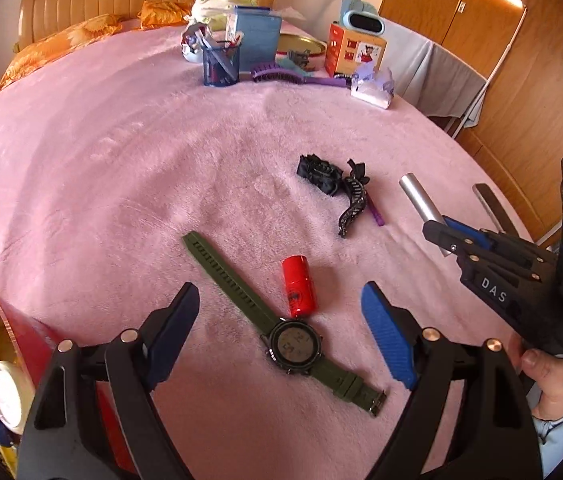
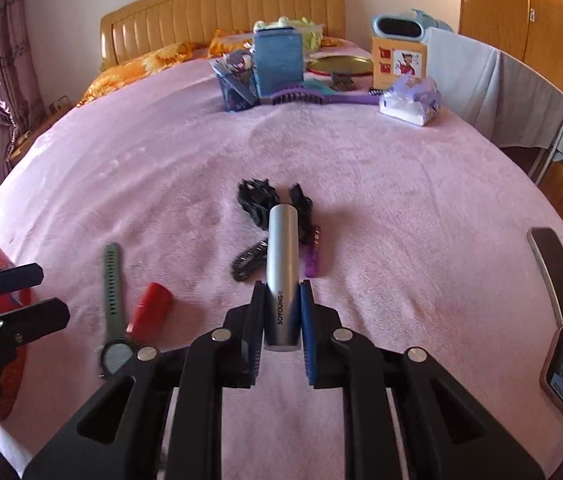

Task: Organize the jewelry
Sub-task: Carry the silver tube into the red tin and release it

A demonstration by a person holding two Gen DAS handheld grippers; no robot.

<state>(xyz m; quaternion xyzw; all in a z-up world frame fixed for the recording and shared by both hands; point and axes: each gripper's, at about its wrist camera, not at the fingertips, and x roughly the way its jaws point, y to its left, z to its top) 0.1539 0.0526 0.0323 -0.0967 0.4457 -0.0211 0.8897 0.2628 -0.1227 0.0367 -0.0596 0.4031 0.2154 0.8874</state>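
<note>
Bedroom, pink blanket [image 2: 361, 184] over the bed as work surface. Progress judged early: most pieces lie loose mid-bed, namely green watch [image 1: 293, 344], red cylinder [image 1: 298, 286] just beside its dial, and black hair accessories [image 1: 335, 188] with a purple clip [image 1: 377, 214] further in. Red tin [image 1: 29, 340] at the near left edge is the likely destination; its contents are unclear.

Right tongs [image 2: 281, 316]: narrow, pads clamped on the lower end of the silver tube [image 2: 281, 264], which is off the blanket and points toward the headboard.

Left tongs [image 1: 281, 332]: wide, empty, straddling the watch without touching.

Remaining: tube, watch, cylinder, hair pieces.
</note>
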